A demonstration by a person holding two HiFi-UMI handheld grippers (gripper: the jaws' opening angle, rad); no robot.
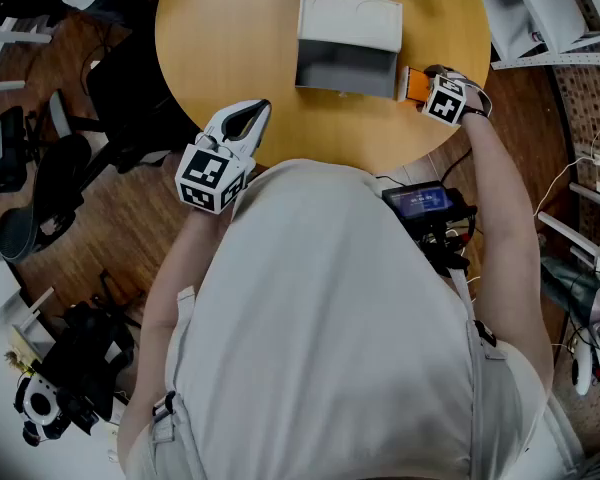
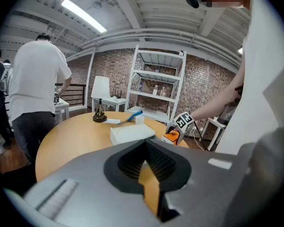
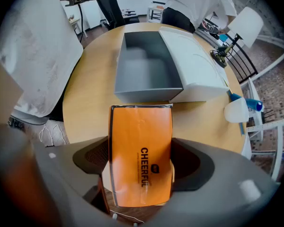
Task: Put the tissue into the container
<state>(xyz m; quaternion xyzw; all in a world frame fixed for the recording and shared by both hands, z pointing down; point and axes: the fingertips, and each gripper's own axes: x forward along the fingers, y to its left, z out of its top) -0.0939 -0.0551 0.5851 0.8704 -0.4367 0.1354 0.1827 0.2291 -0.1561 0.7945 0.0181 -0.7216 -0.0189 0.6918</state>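
Note:
An orange tissue pack [image 3: 141,155] sits between the jaws of my right gripper [image 3: 141,167], which is shut on it. The pack is held just above the table's near edge, short of the open grey container [image 3: 144,67], whose white lid [image 3: 195,65] is folded back. In the head view the right gripper [image 1: 416,85] holds the pack [image 1: 413,83] just right of the container [image 1: 345,68]. My left gripper [image 1: 248,120] hangs by the table's front left edge, shut and empty. The left gripper view shows its jaws [image 2: 149,174] closed, with the container [image 2: 131,134] beyond.
On the round wooden table [image 1: 230,48] stand a white cup [image 3: 236,111] next to a blue object [image 3: 253,104], and a lamp [image 3: 241,27]. A person in a white shirt [image 2: 38,93] stands beyond the table, near a metal shelf [image 2: 158,89]. Office chairs [image 1: 40,178] are at the left.

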